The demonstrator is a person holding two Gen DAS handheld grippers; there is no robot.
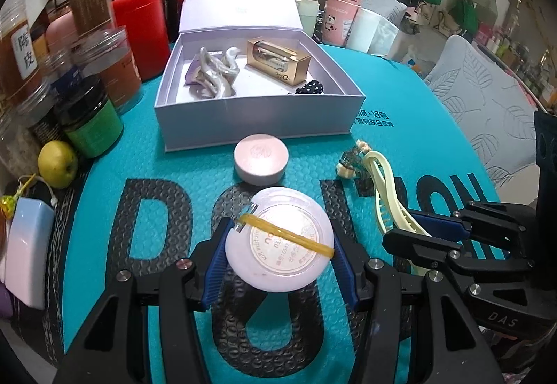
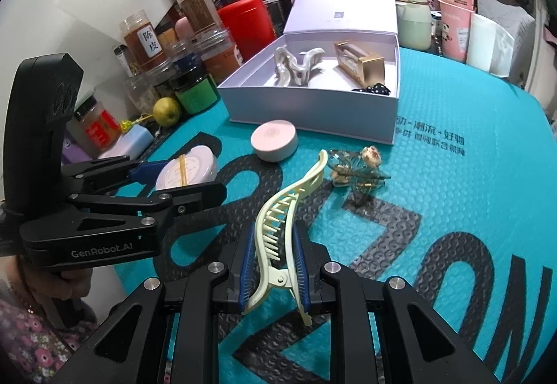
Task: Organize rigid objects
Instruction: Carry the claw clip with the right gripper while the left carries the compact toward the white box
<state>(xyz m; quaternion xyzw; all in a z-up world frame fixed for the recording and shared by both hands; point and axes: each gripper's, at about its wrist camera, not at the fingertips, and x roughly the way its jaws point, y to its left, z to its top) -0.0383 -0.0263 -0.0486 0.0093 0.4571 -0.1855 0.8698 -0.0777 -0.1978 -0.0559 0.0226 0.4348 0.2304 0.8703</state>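
My left gripper [image 1: 282, 244] is shut on a round white compact [image 1: 278, 241] with a yellow rubber band across it, held a little above the teal mat. In the right wrist view the same left gripper [image 2: 195, 175] grips that compact [image 2: 186, 170] at the left. My right gripper [image 2: 271, 244] is shut on a cream hair claw clip [image 2: 282, 213], also seen as the clip [image 1: 386, 203] in the left wrist view. The open lilac box [image 1: 257, 119] [image 2: 313, 105] holds a pearly twisted clip [image 1: 216, 70], a gold case [image 1: 278, 62] and a dotted bow.
A pink round tin [image 1: 261, 159] [image 2: 274, 140] lies on the mat before the box, a gold flowered hair clip [image 2: 358, 171] to its right. Jars, a red canister [image 1: 141, 32] and a green apple [image 1: 57, 163] crowd the left; cups [image 1: 343, 11] stand behind the box.
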